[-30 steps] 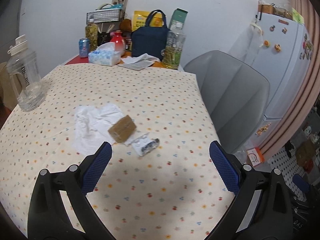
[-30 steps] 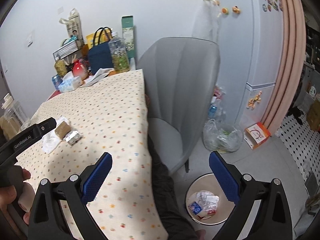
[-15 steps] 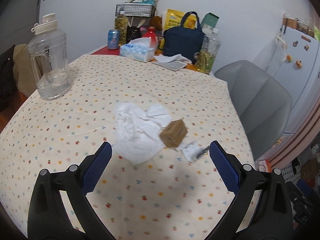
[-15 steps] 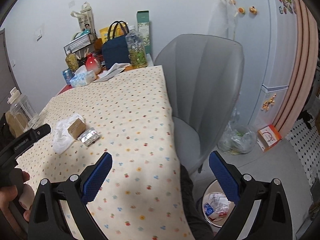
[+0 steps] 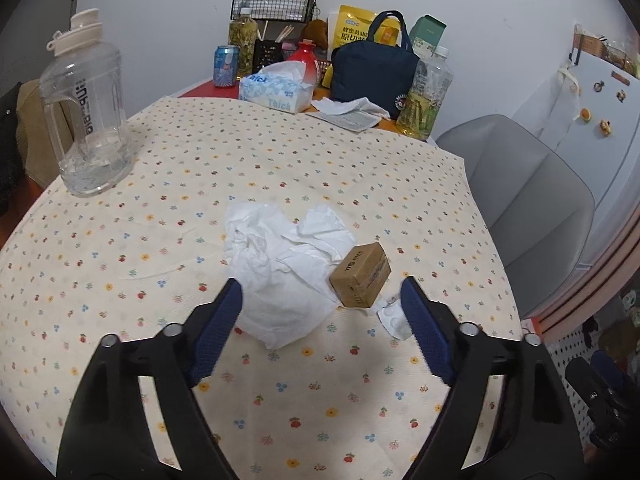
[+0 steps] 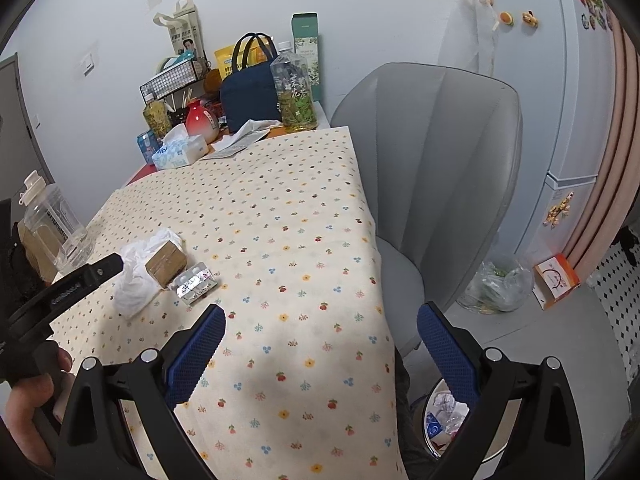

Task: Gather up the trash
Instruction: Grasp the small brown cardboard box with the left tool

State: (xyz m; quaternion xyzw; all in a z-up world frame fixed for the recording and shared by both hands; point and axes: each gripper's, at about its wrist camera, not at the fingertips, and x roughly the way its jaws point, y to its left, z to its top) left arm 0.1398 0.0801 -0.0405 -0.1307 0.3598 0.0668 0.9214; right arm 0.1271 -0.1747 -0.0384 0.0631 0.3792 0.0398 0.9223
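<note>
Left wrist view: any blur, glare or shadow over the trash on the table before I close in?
Left wrist view: crumpled tissue, brown box and blister pack are sharp, no glare; soft shadow on the tablecloth nearer the camera; fisheye bends the table edges. Right wrist view: equally sharp, a broad shadow band ahead of the jaws, dark vignette in the corners.

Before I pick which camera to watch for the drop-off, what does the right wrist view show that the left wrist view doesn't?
Only the right wrist view shows the bin on the floor beside the table, with trash in it, and the hand holding the left gripper. Only the left wrist view shows that gripper's jaws, closing, with nothing pressed between them. Both show the crumpled tissue, the small cardboard box and the blister pack on the tablecloth.
</note>
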